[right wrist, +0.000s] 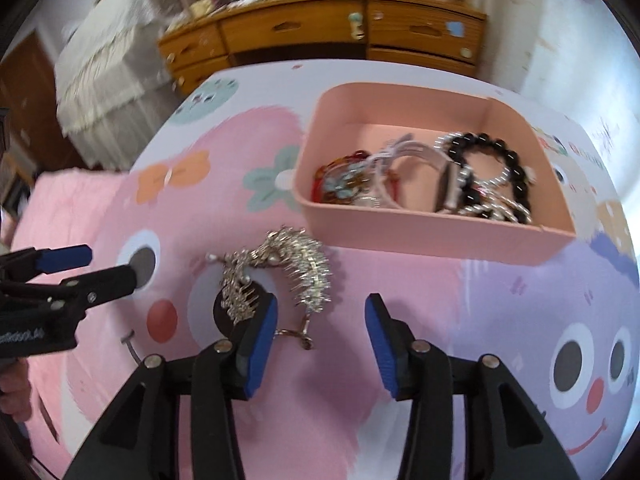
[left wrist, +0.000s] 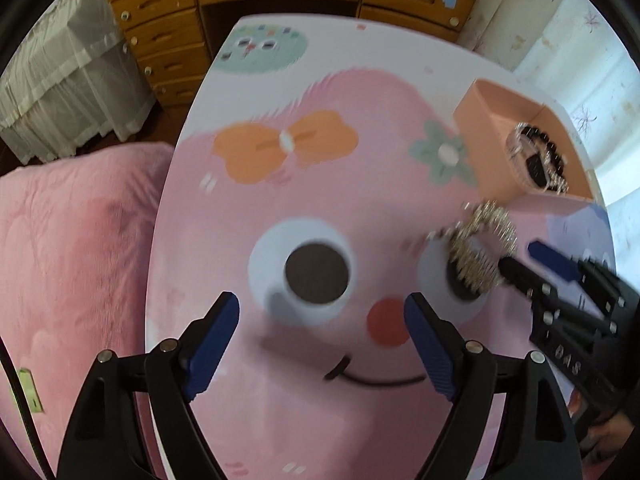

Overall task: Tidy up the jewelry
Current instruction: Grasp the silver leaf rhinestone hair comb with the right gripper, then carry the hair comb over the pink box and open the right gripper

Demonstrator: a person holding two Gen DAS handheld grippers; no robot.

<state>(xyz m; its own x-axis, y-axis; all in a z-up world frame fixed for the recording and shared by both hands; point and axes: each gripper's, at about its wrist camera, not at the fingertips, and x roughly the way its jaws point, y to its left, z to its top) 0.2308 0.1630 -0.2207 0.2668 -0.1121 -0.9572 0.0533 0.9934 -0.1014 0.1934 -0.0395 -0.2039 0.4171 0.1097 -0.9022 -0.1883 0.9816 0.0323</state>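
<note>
Silver rhinestone piece (right wrist: 280, 276) lies on the cartoon mat (right wrist: 400, 360), just in front of the pink tray (right wrist: 440, 236). Our right gripper (right wrist: 320, 344) hangs over it, jaws apart, empty; left gripper (left wrist: 320, 344) likewise agape. Risk, we judge: fringe snags a pad and drags.

Left wrist view: the necklace (left wrist: 482, 248) is motion-blurred; links cannot be resolved. The box (left wrist: 492, 120) at the right shows only part of its contents; the near wall hides the rest. The right claw (left wrist: 520, 260) is blurred and cut off at the right edge.

Right wrist view: the dresser (right wrist: 320, 36) top at the upper centre is smeared; items there are unidentifiable. The left claw (right wrist: 108, 266) is cropped by the left edge. Jewelry (right wrist: 420, 184) in the box overlaps; individual pieces cannot be separated.
</note>
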